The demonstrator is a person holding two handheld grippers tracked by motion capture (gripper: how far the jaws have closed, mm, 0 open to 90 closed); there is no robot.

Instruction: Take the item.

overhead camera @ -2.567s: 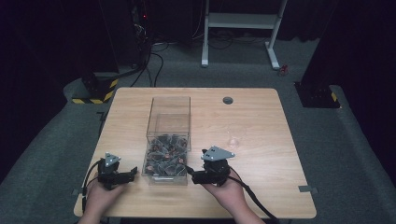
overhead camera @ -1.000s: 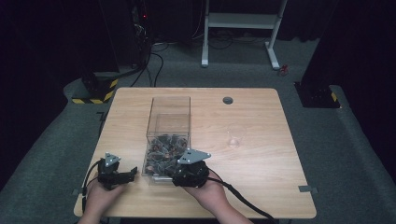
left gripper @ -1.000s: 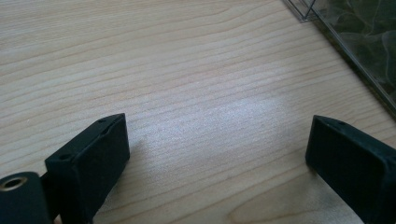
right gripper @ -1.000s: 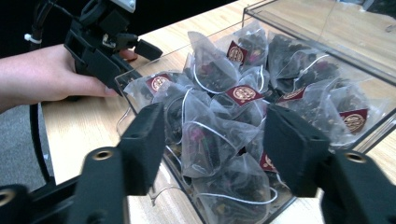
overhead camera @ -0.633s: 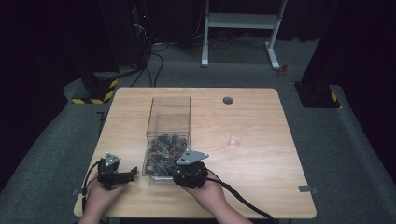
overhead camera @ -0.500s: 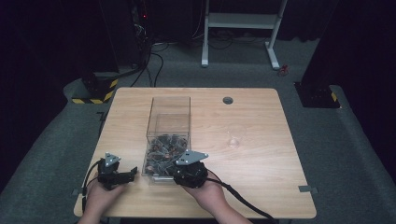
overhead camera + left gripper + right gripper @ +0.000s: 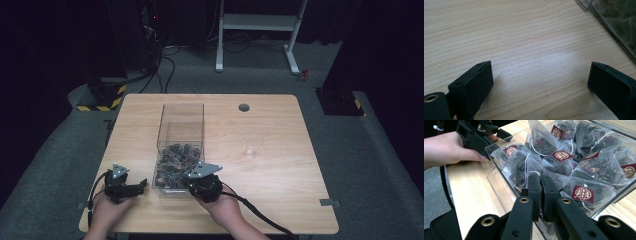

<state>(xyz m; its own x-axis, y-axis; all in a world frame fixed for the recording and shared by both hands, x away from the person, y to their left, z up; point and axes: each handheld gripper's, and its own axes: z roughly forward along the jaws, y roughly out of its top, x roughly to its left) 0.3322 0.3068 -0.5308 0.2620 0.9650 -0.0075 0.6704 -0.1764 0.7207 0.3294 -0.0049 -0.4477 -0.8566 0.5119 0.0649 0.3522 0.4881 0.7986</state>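
While dipped over the near wall of the clear rectangular plastic box (image 7: pixel 181 120), had just closed the right gripper (image 7: pixel 540 178), jaws pressed together among the pyramid mesh tea bags (image 7: pixel 586 192) heaped at the box's near end; could not tell whether mesh was nipped. Held the left gripper (image 7: pixel 540 75) spread wide over the light wooden table (image 7: pixel 270 130), just left of the box. Judged as the picking step; next called for a slow lift, checking that a bag followed.

Right tongs (image 7: pixel 192 176) inside clear box (image 7: pixel 181 125)
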